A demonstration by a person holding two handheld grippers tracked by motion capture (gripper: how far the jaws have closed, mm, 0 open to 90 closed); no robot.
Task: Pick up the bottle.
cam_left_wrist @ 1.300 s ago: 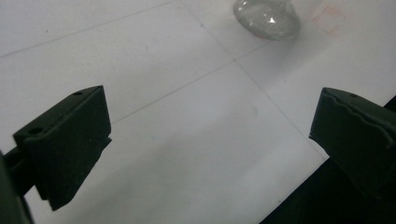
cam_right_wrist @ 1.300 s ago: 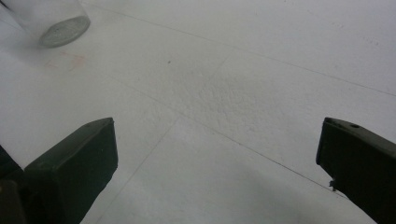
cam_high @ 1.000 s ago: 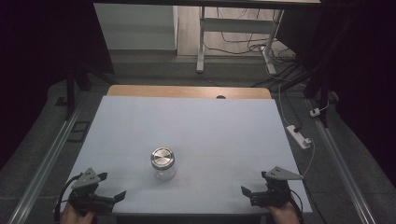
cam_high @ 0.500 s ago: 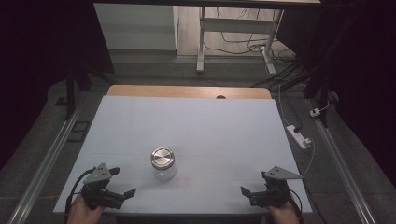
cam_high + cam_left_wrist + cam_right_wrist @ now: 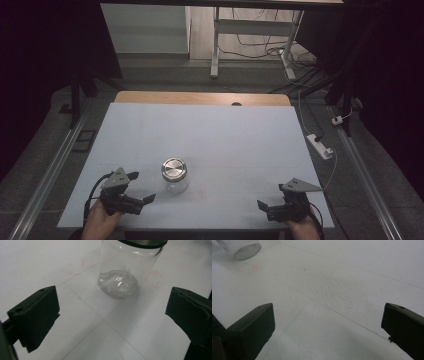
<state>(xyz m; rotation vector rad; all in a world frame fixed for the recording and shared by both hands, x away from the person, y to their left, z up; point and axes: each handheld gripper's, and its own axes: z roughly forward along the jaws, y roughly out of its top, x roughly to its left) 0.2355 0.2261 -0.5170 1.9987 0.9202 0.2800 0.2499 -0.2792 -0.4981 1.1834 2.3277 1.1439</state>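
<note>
Shifted inward toward jar [image 5: 174, 174] since earlier frame — left gripper [image 5: 141, 188], jaws spread, ungripped; right gripper [image 5: 271, 205] unmoved — jaws likewise spread, empty.

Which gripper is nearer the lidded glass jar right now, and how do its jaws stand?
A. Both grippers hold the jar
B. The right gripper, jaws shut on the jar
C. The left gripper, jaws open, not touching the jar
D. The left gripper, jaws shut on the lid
C: the left gripper sits beside the jar, and the left gripper view shows its jaws spread wide with the jar ahead, untouched.
</note>
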